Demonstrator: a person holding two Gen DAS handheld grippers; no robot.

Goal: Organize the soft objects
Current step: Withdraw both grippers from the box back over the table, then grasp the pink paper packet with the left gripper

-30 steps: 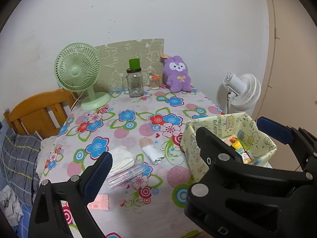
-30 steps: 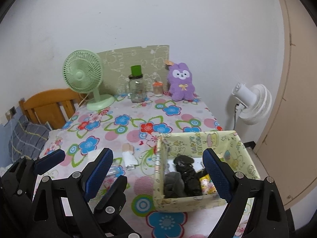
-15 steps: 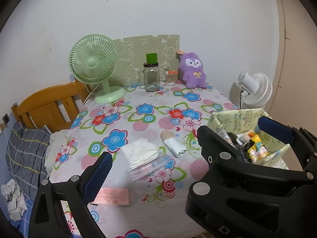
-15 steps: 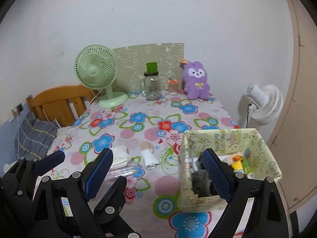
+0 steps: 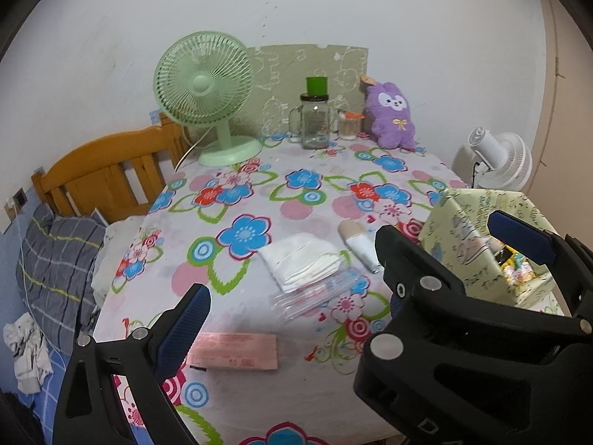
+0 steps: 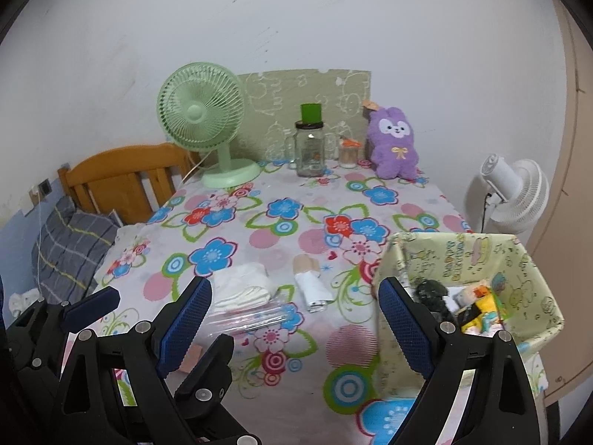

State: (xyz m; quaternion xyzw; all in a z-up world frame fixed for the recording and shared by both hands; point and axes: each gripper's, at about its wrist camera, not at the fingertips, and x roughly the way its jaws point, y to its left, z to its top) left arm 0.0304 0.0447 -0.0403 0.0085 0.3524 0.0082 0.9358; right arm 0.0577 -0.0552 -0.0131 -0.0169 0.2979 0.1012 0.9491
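Folded white cloth [image 6: 242,289] lies flat beside rolled socks [image 6: 310,285], near basket [image 6: 519,259].

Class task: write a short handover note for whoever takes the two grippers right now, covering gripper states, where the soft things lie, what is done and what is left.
Left gripper: open, empty, above the table.
Right gripper: open, empty, fingers either side of the near table.
White cloth folded, lying partly on the clear bag. Small roll beside it.
Fabric bin at the right edge already holds items.
Purple plush stands at the back.
Left: cloth and roll are not yet in the bin.
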